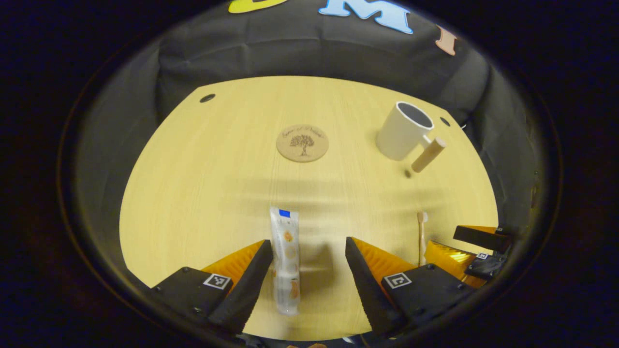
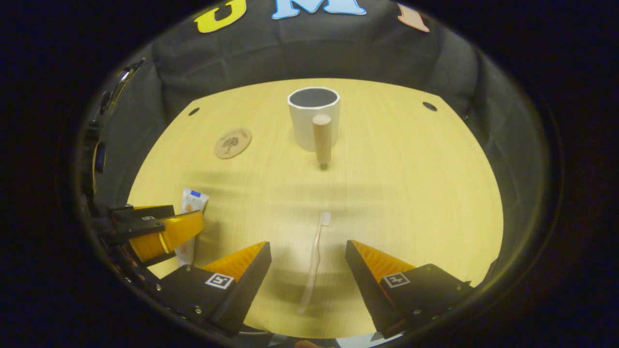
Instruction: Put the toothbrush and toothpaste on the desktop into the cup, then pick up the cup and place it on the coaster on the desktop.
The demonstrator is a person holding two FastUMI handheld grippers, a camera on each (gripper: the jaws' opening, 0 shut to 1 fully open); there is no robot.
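Observation:
A pale toothpaste tube [image 1: 286, 258] lies flat on the wooden desktop [image 1: 217, 183], lengthwise between the spread fingers of my left gripper [image 1: 308, 253], close to the left finger; the gripper is open. A pale toothbrush [image 2: 314, 258] lies flat between the fingers of my right gripper [image 2: 308, 253], head pointing away; this gripper is open too. The toothbrush [image 1: 422, 234] also shows in the left gripper view beside the right gripper [image 1: 471, 246]. A white cup [image 2: 313, 117] with a wooden handle stands upright farther back. A round cork coaster [image 1: 302, 142] lies left of the cup [image 1: 404, 130].
The left gripper [image 2: 150, 229] shows at the left of the right gripper view, over the toothpaste tube [image 2: 189, 222]. The coaster [image 2: 232, 142] sits left of the cup. Small dark holes [image 2: 429, 106] mark the desktop's far corners. Black cloth walls surround the desktop.

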